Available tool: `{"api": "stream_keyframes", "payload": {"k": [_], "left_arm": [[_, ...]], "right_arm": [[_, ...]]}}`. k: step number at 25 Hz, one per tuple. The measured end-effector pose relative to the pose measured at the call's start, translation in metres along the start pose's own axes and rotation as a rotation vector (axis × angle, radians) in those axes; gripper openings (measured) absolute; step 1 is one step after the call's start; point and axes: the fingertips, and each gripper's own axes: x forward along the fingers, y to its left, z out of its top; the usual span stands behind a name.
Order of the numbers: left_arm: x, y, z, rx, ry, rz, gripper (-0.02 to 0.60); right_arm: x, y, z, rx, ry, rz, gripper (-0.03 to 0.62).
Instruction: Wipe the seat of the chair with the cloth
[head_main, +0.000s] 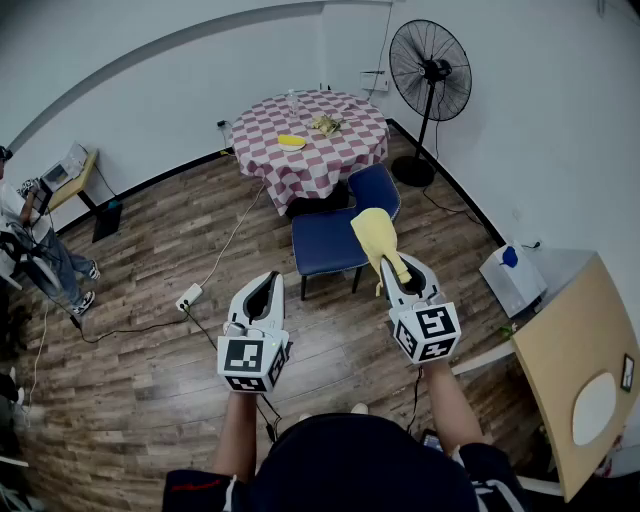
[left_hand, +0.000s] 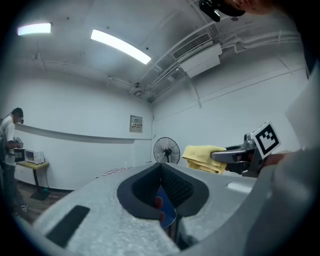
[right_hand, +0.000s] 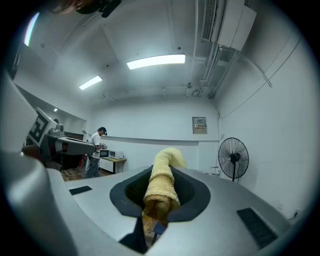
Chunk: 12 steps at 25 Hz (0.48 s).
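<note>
The blue chair stands on the wood floor ahead of me, its seat bare. The yellow cloth hangs over the seat's right edge, pinched in my right gripper, which is shut on it. In the right gripper view the cloth runs up between the jaws and folds over at their tip. My left gripper hovers left of the chair's front edge, above the floor, shut with nothing in it. In the left gripper view the jaws are together, and the cloth shows off to the right.
A second blue chair is tucked at the round checked table behind. A standing fan is at the back right. A power strip with cables lies on the floor at left. A white box and a wooden board stand at right. A person is at far left.
</note>
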Motion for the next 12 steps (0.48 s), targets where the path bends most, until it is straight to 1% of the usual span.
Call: {"api": "stream_keyframes", "payload": {"k": [8,12], "left_arm": [[0.003,-0.010,-0.002,0.006,0.007,-0.002,0.015],[0.013,-0.019,-0.005,0.004,0.022,0.003,0.015]], "right_arm": [[-0.004,-0.007,-0.005,0.023,0.008,0.007,0.055],[-0.002,-0.017,-0.007,0.023,0.009,0.023,0.055]]}}
